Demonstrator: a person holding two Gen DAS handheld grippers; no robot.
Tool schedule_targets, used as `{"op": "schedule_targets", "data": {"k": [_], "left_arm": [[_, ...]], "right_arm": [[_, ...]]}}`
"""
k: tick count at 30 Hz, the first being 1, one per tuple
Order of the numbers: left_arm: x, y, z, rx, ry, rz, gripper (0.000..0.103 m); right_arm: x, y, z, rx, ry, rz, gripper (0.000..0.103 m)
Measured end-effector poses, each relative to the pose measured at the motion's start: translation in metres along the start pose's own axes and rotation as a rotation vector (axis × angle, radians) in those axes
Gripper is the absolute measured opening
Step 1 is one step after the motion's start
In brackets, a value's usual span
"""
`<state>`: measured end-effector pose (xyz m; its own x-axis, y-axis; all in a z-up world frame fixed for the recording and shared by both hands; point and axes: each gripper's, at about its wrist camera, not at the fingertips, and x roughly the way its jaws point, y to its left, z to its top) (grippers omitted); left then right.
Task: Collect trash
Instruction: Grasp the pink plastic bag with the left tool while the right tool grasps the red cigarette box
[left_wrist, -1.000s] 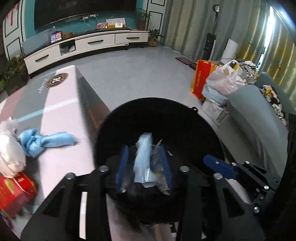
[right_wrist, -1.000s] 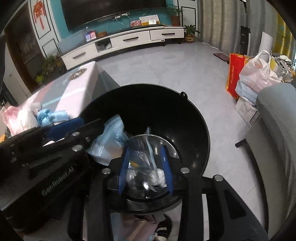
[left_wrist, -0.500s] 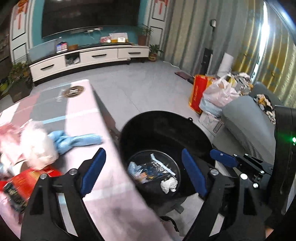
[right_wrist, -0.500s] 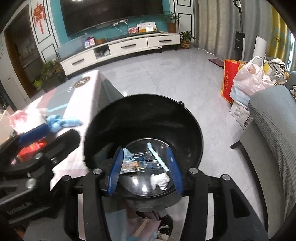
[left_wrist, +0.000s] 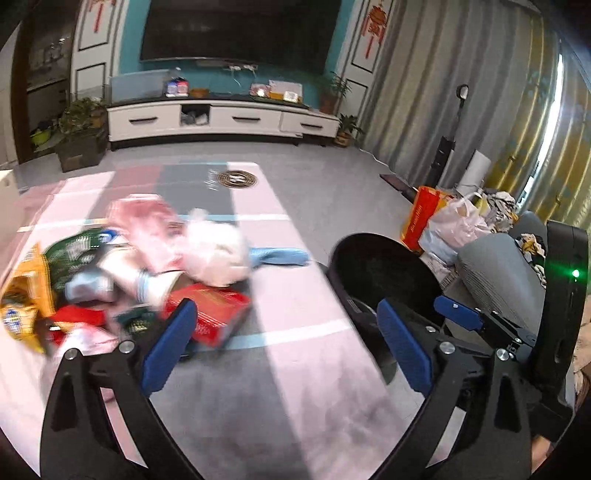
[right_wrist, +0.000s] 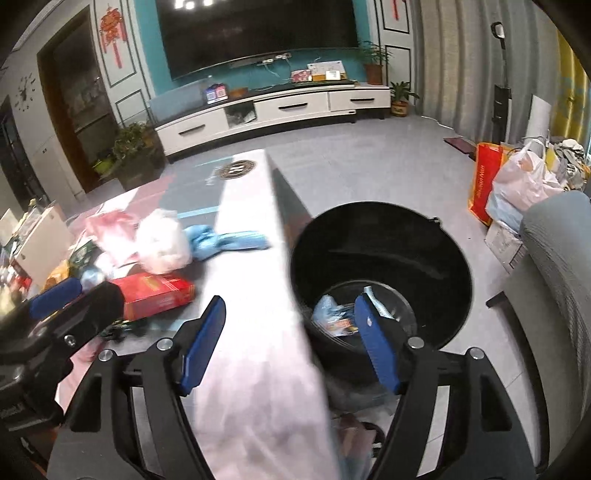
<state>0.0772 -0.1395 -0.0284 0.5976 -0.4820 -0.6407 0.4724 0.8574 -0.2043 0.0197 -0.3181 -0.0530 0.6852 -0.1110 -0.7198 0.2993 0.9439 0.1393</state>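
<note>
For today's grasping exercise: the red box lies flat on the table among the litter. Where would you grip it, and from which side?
Probably the red box is best pinched across its narrow width at the free near-right end, from above on the bin side. That end juts clear; the far-left end is crowded by the white bag and wrappers.

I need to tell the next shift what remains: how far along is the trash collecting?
Done: a few wrappers lie in the black bin. In hand: nothing; the left gripper and right gripper have just been opening and are empty. Left: the table holds the red box, white bag, blue cloth and other packets.
</note>
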Motion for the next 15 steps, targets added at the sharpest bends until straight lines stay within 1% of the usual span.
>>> {"op": "schedule_targets", "data": {"k": [3, 4, 9, 11, 15], "left_arm": [[-0.019, 0.026, -0.005, -0.020, -0.028, 0.016, 0.100], [-0.026, 0.038, -0.007, -0.032, -0.038, 0.032, 0.100], [-0.045, 0.085, -0.012, -0.089, -0.044, 0.076, 0.100], [-0.050, 0.096, -0.014, -0.096, -0.045, 0.086, 0.100], [-0.059, 0.117, -0.018, -0.108, -0.057, 0.130, 0.100]], "right_arm": [[-0.004, 0.022, -0.003, -0.013, -0.007, -0.003, 0.075], [-0.006, 0.031, -0.005, -0.017, -0.012, -0.006, 0.076], [-0.005, 0.065, -0.012, -0.052, 0.000, -0.005, 0.077], [-0.003, 0.080, -0.014, -0.067, 0.008, 0.003, 0.077], [0.001, 0.103, -0.016, -0.087, 0.021, 0.016, 0.077]]}}
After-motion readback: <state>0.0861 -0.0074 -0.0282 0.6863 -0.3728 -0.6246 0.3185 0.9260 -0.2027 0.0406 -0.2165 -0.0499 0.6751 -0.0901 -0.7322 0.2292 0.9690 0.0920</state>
